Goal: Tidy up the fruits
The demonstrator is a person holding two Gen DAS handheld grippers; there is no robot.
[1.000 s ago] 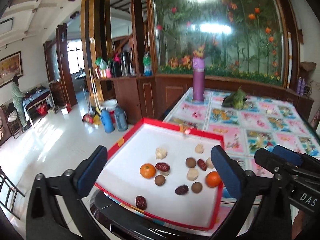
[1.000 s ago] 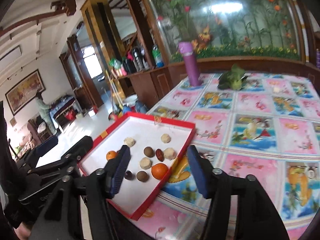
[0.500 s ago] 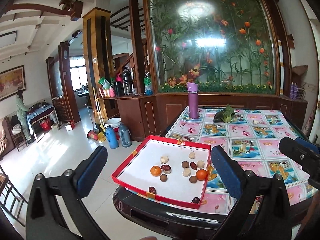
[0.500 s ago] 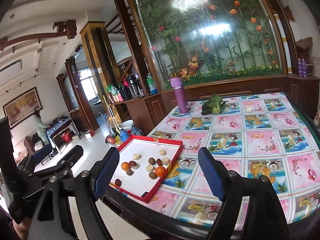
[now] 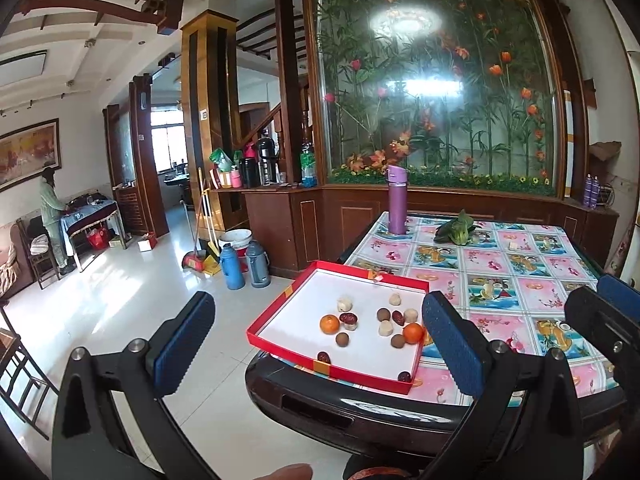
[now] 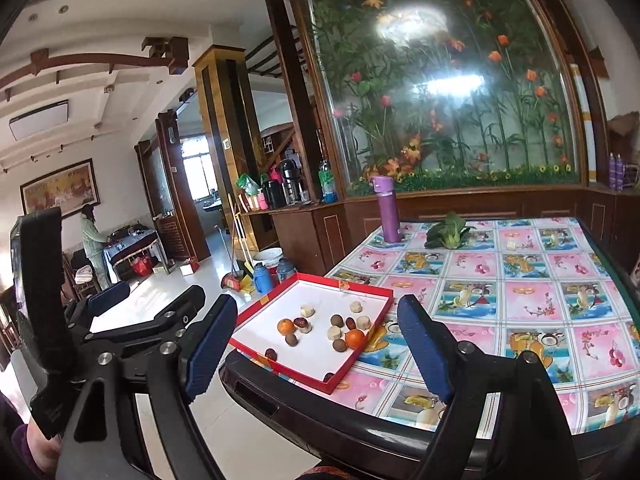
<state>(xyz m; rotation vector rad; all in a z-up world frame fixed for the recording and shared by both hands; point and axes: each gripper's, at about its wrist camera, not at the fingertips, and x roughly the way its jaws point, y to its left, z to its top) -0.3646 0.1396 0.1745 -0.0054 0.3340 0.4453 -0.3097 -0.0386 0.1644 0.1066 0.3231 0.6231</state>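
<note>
- Left tool [image 5: 316, 344] spread wide, holding nothing, hanging short of the tabletop [image 5: 516, 276].
- Right tool [image 6: 316, 344] spread too, empty.
- Red tray [image 5: 280, 308] ahead of both tools, on the near corner, carrying two oranges [image 5: 329, 324], dates and pale round fruits.

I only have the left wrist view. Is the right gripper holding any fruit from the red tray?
Observer: No. The right gripper is open, with nothing between its fingers.
Operator: Is it over the tray?
Observer: It looks short of the table's near edge. The red tray lies ahead, framed between its fingers.
Operator: Where is my left gripper from there?
Observer: The left gripper is to its left, off the table and over the floor.
</note>
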